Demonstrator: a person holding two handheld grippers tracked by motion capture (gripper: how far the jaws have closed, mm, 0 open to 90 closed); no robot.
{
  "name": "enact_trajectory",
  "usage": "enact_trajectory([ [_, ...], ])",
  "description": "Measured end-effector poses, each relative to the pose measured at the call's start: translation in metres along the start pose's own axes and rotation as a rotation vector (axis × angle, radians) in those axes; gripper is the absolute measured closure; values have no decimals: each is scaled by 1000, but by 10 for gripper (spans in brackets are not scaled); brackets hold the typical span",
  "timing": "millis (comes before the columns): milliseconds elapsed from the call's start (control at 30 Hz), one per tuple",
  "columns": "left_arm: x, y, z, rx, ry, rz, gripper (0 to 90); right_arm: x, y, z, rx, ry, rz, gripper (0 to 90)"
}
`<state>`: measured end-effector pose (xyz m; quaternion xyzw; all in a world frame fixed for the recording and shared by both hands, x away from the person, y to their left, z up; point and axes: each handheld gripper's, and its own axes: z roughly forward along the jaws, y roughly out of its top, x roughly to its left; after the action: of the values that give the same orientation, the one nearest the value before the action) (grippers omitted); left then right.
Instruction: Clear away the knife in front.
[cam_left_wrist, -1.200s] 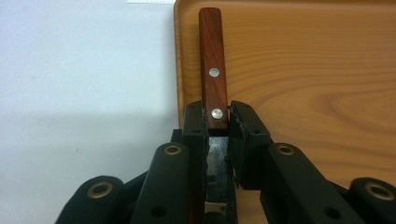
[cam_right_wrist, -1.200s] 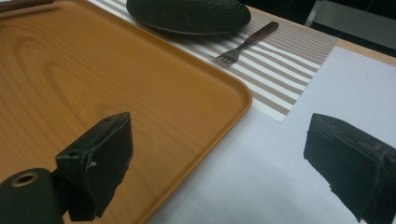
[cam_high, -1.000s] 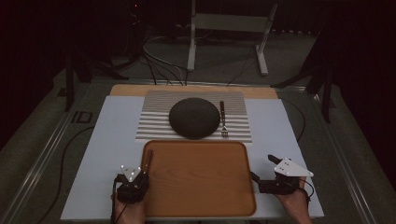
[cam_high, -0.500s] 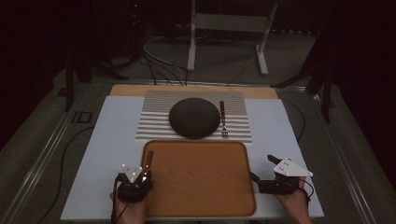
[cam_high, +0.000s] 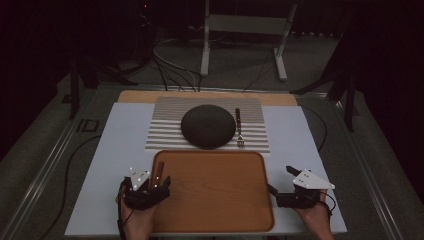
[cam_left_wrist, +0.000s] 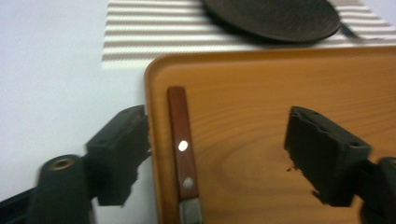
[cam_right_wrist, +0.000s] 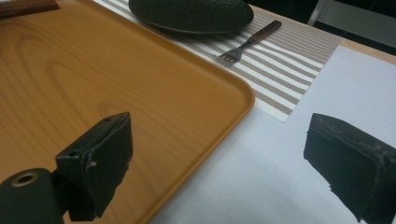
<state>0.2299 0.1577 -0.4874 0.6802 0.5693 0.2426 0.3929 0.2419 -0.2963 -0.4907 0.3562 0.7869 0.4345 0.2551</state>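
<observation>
A knife with a brown riveted handle (cam_left_wrist: 180, 135) lies along the left edge of the wooden tray (cam_high: 215, 200). My left gripper (cam_left_wrist: 217, 126) is open, its jaws just having been opening. The handle lies between the jaws, and neither pad touches it. One jaw hangs outside the tray rim and the other over the tray. In the high view the left gripper (cam_high: 152, 181) sits at the tray's near left corner, over the knife (cam_high: 157, 172). My right gripper (cam_high: 281, 181) is open at the tray's right edge. Its jaws (cam_right_wrist: 219, 135) straddle the rim with nothing between them.
Beyond the tray (cam_right_wrist: 93, 79), a dark round plate (cam_high: 208, 126) rests on a striped placemat (cam_high: 165, 130), with a fork (cam_high: 239, 127) to its right. All of it lies on a white sheet (cam_high: 115, 150). Cables and a metal stand are on the floor behind the table.
My left gripper's jaws have spread apart, and the knife handle now lies loose on the tray. The right gripper has stayed where it was.
</observation>
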Motion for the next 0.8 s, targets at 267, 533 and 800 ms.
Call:
enact_trajectory([
  [267, 6, 13, 6, -13, -57, 1, 53, 0, 0, 0, -2, -1, 3, 79],
  [533, 18, 36, 10, -55, -118, 15, 0, -1, 0, -1, -7, -3, 7, 79],
  [800, 30, 65, 6, -135, -165, 101, 0, -2, 0, -2, -16, -7, 13, 79],
])
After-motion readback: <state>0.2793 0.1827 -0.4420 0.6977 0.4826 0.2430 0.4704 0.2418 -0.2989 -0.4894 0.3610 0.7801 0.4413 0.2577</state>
